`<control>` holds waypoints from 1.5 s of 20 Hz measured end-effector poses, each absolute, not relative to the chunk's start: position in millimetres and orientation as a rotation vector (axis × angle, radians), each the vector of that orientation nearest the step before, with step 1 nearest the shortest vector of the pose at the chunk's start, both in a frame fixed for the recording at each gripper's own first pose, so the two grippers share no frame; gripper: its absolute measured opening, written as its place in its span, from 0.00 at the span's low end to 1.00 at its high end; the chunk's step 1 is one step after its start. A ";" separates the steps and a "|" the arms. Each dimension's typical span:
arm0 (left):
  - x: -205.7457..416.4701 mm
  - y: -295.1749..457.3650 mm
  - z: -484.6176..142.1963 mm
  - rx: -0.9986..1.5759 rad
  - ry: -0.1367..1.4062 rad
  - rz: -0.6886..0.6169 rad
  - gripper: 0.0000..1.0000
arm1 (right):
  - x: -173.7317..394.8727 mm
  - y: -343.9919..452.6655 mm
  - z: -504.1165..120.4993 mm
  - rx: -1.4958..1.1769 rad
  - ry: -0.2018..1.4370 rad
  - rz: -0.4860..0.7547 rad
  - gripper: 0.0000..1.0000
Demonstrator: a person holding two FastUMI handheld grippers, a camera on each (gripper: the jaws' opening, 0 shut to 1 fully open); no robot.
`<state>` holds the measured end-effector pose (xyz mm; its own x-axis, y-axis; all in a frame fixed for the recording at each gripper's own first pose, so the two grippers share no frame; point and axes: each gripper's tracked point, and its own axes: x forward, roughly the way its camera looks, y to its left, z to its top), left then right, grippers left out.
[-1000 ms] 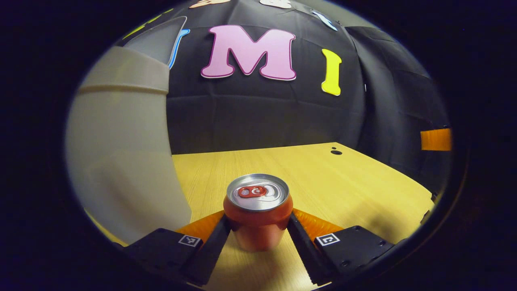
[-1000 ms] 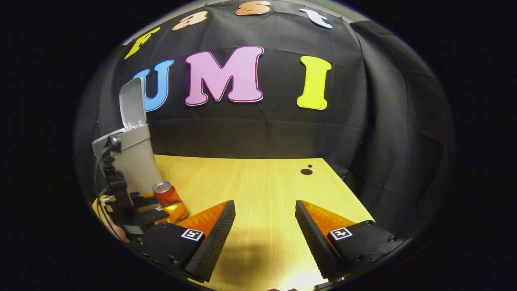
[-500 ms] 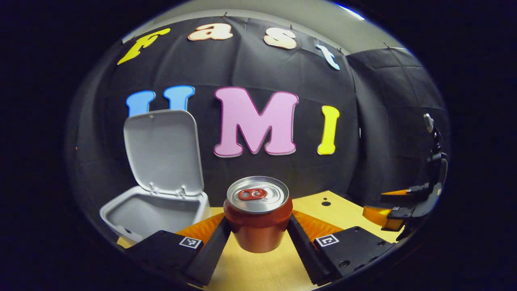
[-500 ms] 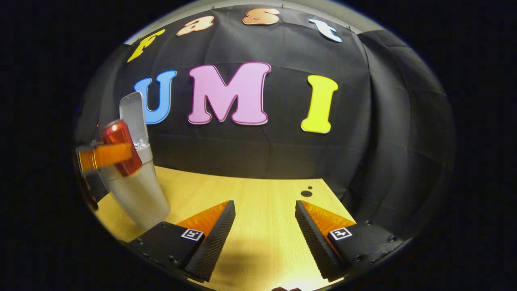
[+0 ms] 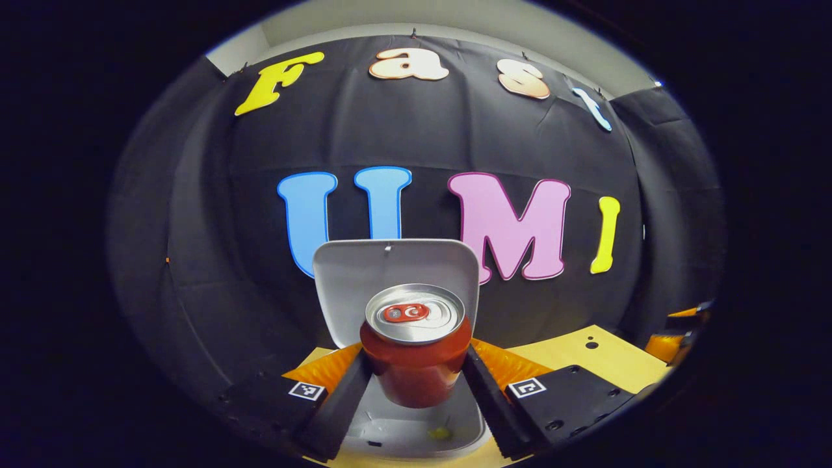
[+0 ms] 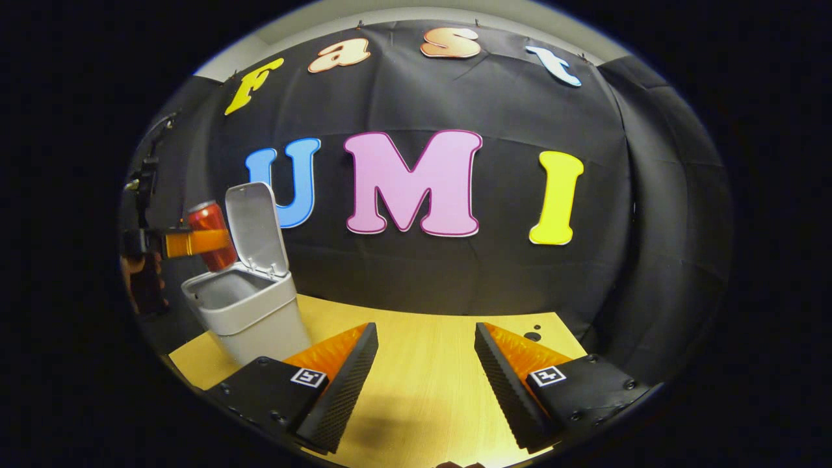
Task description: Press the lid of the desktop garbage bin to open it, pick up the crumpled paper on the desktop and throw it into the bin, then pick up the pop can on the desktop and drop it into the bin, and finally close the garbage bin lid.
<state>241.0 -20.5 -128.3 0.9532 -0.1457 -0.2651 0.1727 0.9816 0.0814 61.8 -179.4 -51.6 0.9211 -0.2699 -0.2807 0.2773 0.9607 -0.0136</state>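
Note:
My left gripper point(image 5: 416, 377) is shut on a red pop can point(image 5: 416, 354), held upright in the air above the open mouth of the grey garbage bin point(image 5: 416, 432). The bin's lid point(image 5: 396, 266) stands raised behind the can. Something small and yellowish lies inside the bin. In the right gripper view the same can point(image 6: 211, 234) hangs over the bin point(image 6: 250, 315), whose lid point(image 6: 255, 224) is up, gripped by the left gripper point(image 6: 195, 242). My right gripper point(image 6: 421, 380) stands open above the wooden desktop point(image 6: 422, 390), nothing between its fingers.
The bin stands near the left end of the desktop, close to its front corner. Two small dark holes point(image 6: 533, 335) mark the desktop's far right. A hand point(image 6: 146, 279) shows behind the left gripper. The right gripper point(image 5: 676, 331) shows at the far right of the left gripper view.
My left gripper lifted the can off the desktop and carried it left, until it hangs over the open bin. The right gripper tilted upward and stayed open.

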 end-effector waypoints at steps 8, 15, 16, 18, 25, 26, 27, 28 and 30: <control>243.2 -3.8 -188.0 0.073 0.382 -0.166 0.88 | 50.0 -169.4 -49.1 -0.005 0.305 -0.262 0.97; 245.2 12.5 -164.3 0.090 0.334 -0.076 0.95 | 60.1 -178.4 -44.6 -0.035 0.301 -0.269 0.98; 247.5 17.5 -151.2 0.103 0.311 -0.047 0.95 | 64.4 -178.0 -40.5 -0.033 0.291 -0.264 0.98; 255.6 24.1 -115.0 0.128 0.239 -0.011 0.94 | 75.3 -176.5 -28.4 -0.032 0.263 -0.253 0.98; 314.6 9.9 -5.5 0.171 0.028 -0.096 0.92 | 120.1 -150.8 29.2 -0.022 0.208 -0.135 0.97; 327.3 6.7 0.8 0.171 0.018 -0.120 0.92 | 125.0 -147.9 36.2 -0.034 0.194 -0.124 0.98; 339.7 1.3 1.7 0.175 0.024 -0.147 0.92 | 128.8 -146.6 42.9 -0.062 0.177 -0.120 0.97; 352.5 -3.8 -0.8 0.170 0.042 -0.179 0.92 | 132.1 -146.1 45.5 -0.096 0.170 -0.117 0.97; 374.0 -15.9 -9.0 0.138 0.093 -0.231 0.93 | 130.2 -142.2 42.5 -0.141 0.189 -0.105 0.97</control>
